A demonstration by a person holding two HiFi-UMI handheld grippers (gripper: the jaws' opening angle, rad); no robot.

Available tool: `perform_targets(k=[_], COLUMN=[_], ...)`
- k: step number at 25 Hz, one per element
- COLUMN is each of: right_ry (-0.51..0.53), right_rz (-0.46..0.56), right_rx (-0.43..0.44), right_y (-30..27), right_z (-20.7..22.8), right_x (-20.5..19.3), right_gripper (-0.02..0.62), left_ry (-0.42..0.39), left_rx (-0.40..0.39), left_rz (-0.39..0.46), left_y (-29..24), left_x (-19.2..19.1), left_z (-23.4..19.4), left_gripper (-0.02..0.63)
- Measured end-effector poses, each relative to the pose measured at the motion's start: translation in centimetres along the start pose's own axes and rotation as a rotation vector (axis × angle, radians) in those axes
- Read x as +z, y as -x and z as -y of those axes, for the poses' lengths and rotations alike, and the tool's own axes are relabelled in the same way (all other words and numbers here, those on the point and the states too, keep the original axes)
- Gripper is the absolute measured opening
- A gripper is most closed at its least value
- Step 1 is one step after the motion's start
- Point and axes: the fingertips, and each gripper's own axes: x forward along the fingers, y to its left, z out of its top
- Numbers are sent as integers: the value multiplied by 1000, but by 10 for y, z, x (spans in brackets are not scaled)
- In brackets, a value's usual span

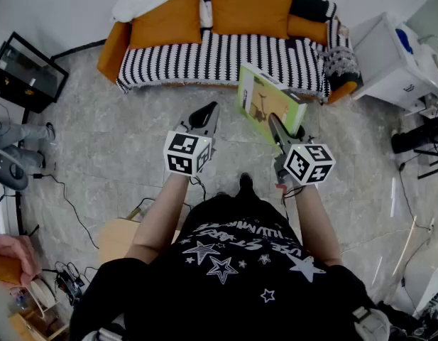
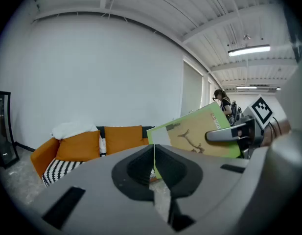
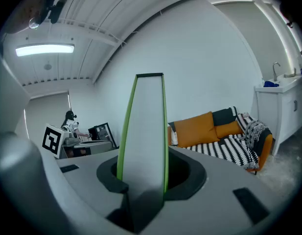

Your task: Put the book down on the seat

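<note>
Holding the book point(image 1: 270, 105) short of the sofa seat point(image 1: 219, 59), I judge the chief risk to be a swing or slip in the grip. The right gripper point(image 1: 277, 128) pinches the book by its near lower edge only. The tall green cover therefore stands up and away from the jaws, and it could pivot if I turn the hand sharply. A second risk is an early release. The striped seat lies well apart on the far side of the floor point(image 1: 119, 155), so letting go here would drop the book on the floor rather than the seat. The orange cushions point(image 1: 247, 9) at the back could also tip the book if I set it too far in. In the right gripper view the book rises upright between the jaws, which press on both its faces. The left gripper point(image 1: 204, 116) hangs just left of the book without touching it, jaws pressed together on nothing.
</note>
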Motion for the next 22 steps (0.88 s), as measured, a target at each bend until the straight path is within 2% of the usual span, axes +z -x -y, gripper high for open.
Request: perform_targets(k=[14, 22], right_ry=[22, 21], right_rz=[19, 7], right_rx=[-40, -58], right_y=[17, 14], right_z=[-21, -19], right_x=[-8, -7], right_gripper=[144, 144], left_ry=[-15, -21], left_rx=[-23, -43], left_rz=[36, 45], left_y=[26, 21], left_x=[11, 16], left_z=[13, 13], left_gripper=[11, 11])
